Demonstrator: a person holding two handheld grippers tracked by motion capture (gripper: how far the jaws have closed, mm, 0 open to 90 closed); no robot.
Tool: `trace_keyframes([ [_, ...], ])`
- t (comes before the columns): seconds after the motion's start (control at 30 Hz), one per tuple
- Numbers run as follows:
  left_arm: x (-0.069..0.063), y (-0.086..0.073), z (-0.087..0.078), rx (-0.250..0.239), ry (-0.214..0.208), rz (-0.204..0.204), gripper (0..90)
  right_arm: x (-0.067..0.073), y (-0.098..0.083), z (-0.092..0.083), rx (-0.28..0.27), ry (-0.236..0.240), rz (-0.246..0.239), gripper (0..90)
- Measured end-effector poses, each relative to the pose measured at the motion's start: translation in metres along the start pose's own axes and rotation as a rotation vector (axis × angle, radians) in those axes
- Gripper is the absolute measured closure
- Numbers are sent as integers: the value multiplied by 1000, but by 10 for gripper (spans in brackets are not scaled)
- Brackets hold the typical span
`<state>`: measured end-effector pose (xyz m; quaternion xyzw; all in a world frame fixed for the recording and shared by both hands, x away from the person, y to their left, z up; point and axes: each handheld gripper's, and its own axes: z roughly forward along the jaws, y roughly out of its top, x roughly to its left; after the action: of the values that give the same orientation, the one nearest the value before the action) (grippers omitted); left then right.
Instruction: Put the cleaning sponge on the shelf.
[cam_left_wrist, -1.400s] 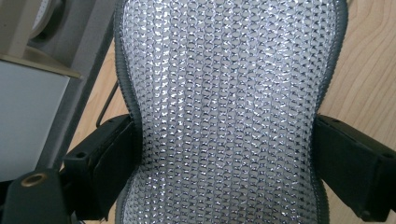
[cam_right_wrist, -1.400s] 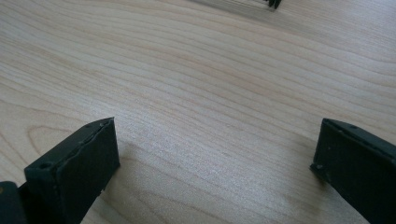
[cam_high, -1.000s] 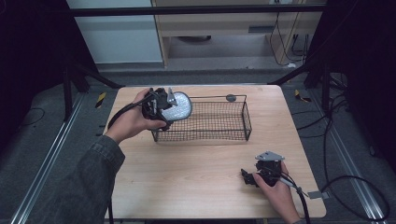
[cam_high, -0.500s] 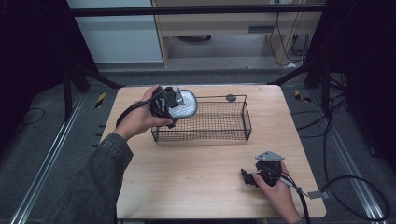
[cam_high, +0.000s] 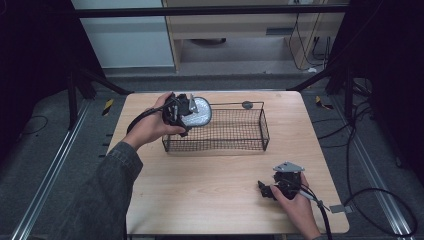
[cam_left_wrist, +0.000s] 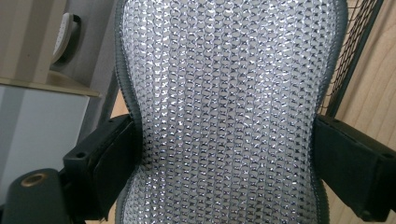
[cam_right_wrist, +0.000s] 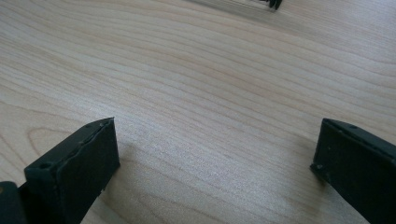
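Observation:
A silvery mesh pad with a dark edge (cam_high: 197, 111) (cam_left_wrist: 229, 107) is held over the left end of the black wire basket (cam_high: 235, 145). My left gripper (cam_high: 184, 111) (cam_left_wrist: 224, 154) is shut on the pad, a jaw pressing each of its narrow sides. My right gripper (cam_high: 267, 190) (cam_right_wrist: 215, 163) rests low on the wooden table (cam_high: 210, 190) near the front right edge, open, with only bare wood between its jaws.
The wire basket stands across the far middle of the table, its long handle (cam_high: 245, 104) raised along the back. A cable (cam_high: 320, 210) trails from the right gripper off the front right corner. Metal rails and dark floor surround the table.
The left gripper has carried the mesh pad slightly to the right, farther over the basket's left end. The right gripper has stayed where it was.

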<state>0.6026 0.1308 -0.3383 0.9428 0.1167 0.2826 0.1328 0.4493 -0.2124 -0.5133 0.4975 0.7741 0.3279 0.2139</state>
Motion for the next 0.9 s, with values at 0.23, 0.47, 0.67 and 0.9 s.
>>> trace_keyframes([
  [0.23, 3, -1, 14, 2, -9, 20, 94, 0, 0, 0, -2, -3, -1, 4],
  [0.47, 4, -2, 23, 10, -19, 18, 94, 0, 0, 0, -3, -2, -2, 4],
  [0.67, 5, -2, 29, 18, -23, 25, 93, 0, 0, 0, -3, -3, -1, 4],
  [0.9, 5, -2, 40, 29, -35, 26, 92, 0, 0, 1, -3, -3, -2, 4],
])
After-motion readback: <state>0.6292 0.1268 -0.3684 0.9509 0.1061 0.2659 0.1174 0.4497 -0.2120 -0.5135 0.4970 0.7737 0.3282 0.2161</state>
